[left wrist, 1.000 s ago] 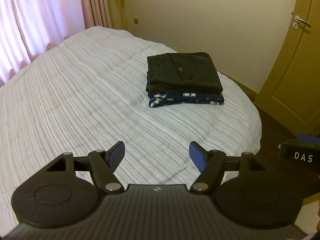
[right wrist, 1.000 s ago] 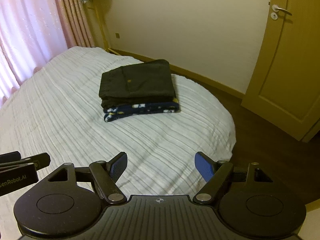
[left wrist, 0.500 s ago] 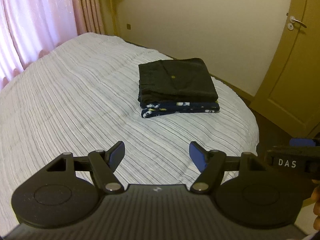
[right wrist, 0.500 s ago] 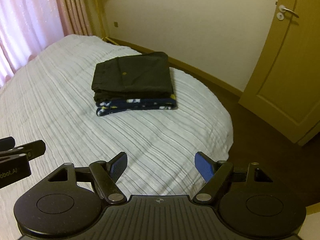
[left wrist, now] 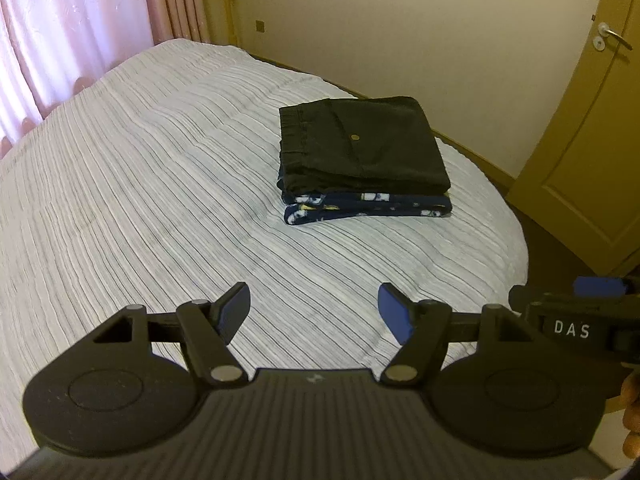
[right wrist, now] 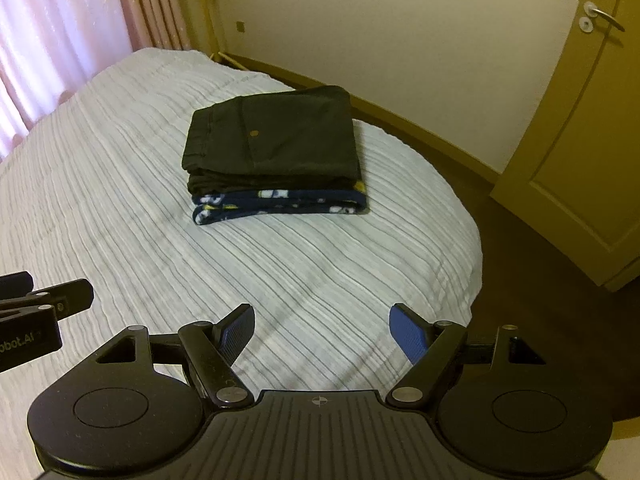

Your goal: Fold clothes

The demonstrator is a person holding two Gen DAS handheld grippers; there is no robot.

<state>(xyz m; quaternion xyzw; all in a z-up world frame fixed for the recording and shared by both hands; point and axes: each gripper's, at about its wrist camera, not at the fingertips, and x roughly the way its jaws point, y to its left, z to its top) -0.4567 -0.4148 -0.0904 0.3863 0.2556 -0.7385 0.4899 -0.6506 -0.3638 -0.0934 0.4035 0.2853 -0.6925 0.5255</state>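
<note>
Folded clothes stacked on the bed, both grippers hovering empty.
The left gripper (left wrist: 314, 312) and right gripper (right wrist: 322, 330) hang with fingers spread wide, well short of the stack. Dark trousers (left wrist: 360, 146) lie on a navy patterned garment (left wrist: 368, 206) near the bed's (left wrist: 160, 184) edge toward the door (left wrist: 592, 152).

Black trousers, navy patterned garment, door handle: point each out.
Black trousers (left wrist: 372, 148): left wrist view, top face beside the button.
Navy patterned garment (right wrist: 280, 204): right wrist view, folded front edge.
Door handle (right wrist: 606, 20): right wrist view, lever.
</note>
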